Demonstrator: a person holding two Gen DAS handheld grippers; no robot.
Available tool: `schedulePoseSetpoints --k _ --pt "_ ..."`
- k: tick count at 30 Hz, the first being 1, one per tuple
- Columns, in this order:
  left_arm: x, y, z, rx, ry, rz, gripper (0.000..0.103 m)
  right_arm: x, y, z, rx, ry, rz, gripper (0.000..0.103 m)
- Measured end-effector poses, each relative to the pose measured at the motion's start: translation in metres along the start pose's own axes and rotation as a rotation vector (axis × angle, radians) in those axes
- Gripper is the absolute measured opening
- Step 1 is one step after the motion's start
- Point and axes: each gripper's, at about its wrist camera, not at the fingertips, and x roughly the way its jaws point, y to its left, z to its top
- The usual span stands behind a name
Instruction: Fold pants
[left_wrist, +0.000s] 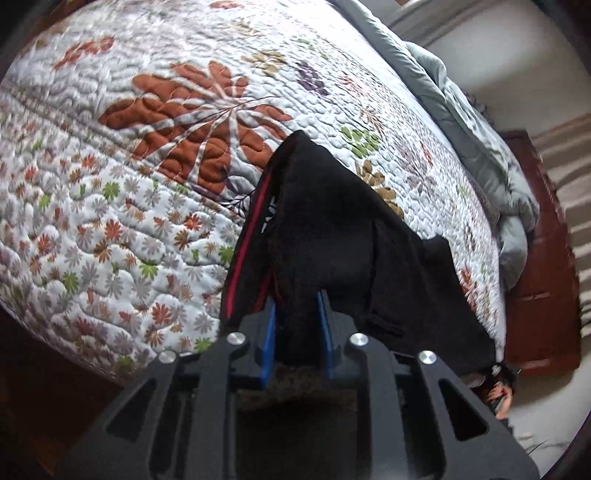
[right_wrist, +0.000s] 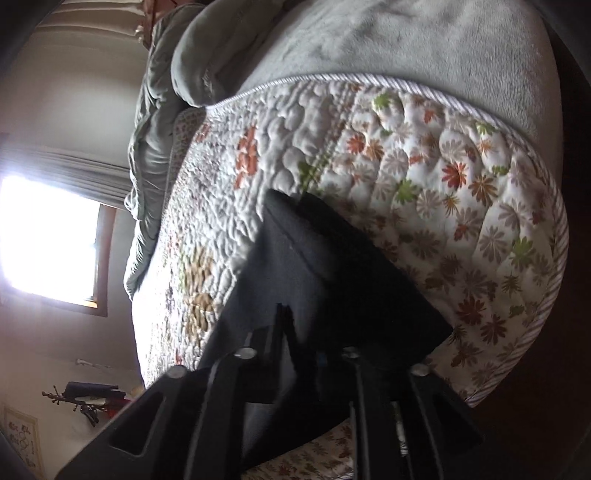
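Note:
The black pants (left_wrist: 325, 221) with a red side stripe (left_wrist: 243, 251) rise in a peak off the floral quilt (left_wrist: 147, 184) of a bed. My left gripper (left_wrist: 298, 306) is shut on them, with black cloth filling the gap between its blue pads (left_wrist: 271, 325). In the right wrist view the same pants (right_wrist: 332, 266) stretch from the quilt (right_wrist: 443, 184) down over my right gripper (right_wrist: 306, 332). That gripper is shut on the cloth, which hides most of its dark fingers. The rest of the pants hangs down past the bed's edge.
A grey blanket (left_wrist: 461, 122) is bunched along the far side of the bed, and it (right_wrist: 369, 44) also lies past the quilt's striped border. A dark wooden bed frame (left_wrist: 535, 258) and pale floor lie beyond. A bright window (right_wrist: 48, 236) is at the left. A person's hand (left_wrist: 500, 395) shows low by the bed's edge.

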Motion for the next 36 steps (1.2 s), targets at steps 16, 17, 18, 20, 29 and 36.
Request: schedulePoseSetpoints --k 16,17,18,20,29,36 --pt "-0.045 -0.104 0.005 0.325 -0.207 0.031 0.079 -0.003 0.026 -0.061 -0.040 0.049 0.018 0.055" --pt "-0.034 -0.113 0.007 0.341 -0.195 0.015 0.079 -0.001 0.026 -0.061 -0.027 0.045 0.023 0.055" --pt "-0.021 -0.120 0.011 0.363 -0.177 0.011 0.080 0.001 0.026 -0.060 -0.019 0.043 0.027 0.055" --pt "0.015 -0.126 0.018 0.390 -0.114 0.059 0.080 0.003 0.025 -0.059 -0.013 0.046 0.033 0.055" --pt "0.094 -0.065 0.034 0.250 -0.002 0.099 0.048 0.002 0.016 -0.057 -0.016 0.052 0.069 0.053" --pt "0.092 -0.052 0.041 0.231 0.004 0.075 0.037 0.001 0.018 -0.055 0.000 0.027 0.089 0.013"
